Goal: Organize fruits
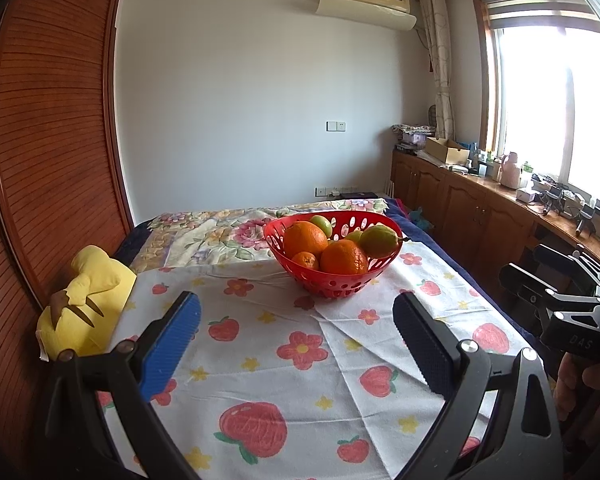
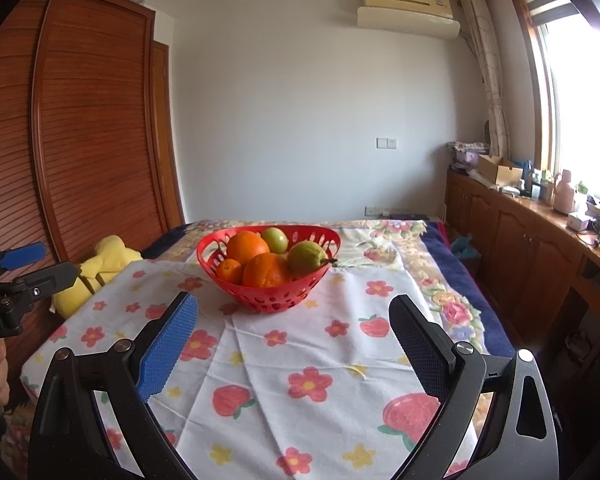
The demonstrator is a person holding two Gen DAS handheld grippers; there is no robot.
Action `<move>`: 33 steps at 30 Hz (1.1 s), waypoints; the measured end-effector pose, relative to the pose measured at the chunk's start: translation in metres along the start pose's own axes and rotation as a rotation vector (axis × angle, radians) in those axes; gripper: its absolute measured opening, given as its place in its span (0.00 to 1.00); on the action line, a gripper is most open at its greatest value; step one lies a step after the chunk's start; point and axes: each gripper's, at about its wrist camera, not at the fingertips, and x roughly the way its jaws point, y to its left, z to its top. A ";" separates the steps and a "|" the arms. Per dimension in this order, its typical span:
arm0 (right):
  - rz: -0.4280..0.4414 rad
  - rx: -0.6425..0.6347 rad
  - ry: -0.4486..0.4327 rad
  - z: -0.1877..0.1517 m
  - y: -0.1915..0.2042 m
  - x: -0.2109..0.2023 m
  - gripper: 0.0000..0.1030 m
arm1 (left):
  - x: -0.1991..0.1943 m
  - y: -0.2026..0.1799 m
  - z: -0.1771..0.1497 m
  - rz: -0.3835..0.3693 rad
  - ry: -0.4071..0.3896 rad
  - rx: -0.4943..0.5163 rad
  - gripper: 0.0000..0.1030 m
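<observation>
While both grippers hang with jaws wide apart and nothing between them, the left gripper and right gripper face the red basket at twelve o'clock on the flowered cloth. All the fruit in view lies in it: two oranges, a small tangerine, a pear and green fruit. This fits either fruit gathered already or fruit awaiting sorting out, so no move is settled.

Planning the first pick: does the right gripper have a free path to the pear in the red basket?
Probably yes: the right gripper is open, only bare cloth lies before the red perforated plastic basket, and the yellow-green pear sits exposed at the rim.
</observation>
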 end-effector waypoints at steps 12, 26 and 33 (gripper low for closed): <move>-0.004 0.000 -0.004 0.000 -0.002 0.000 0.95 | -0.001 -0.001 0.000 0.013 0.000 0.006 0.95; -0.004 0.001 -0.005 0.000 -0.002 0.000 0.95 | -0.005 -0.005 -0.001 0.009 -0.010 0.010 0.95; -0.005 0.001 -0.005 0.000 -0.003 0.000 0.95 | -0.007 -0.007 -0.001 0.007 -0.017 0.012 0.95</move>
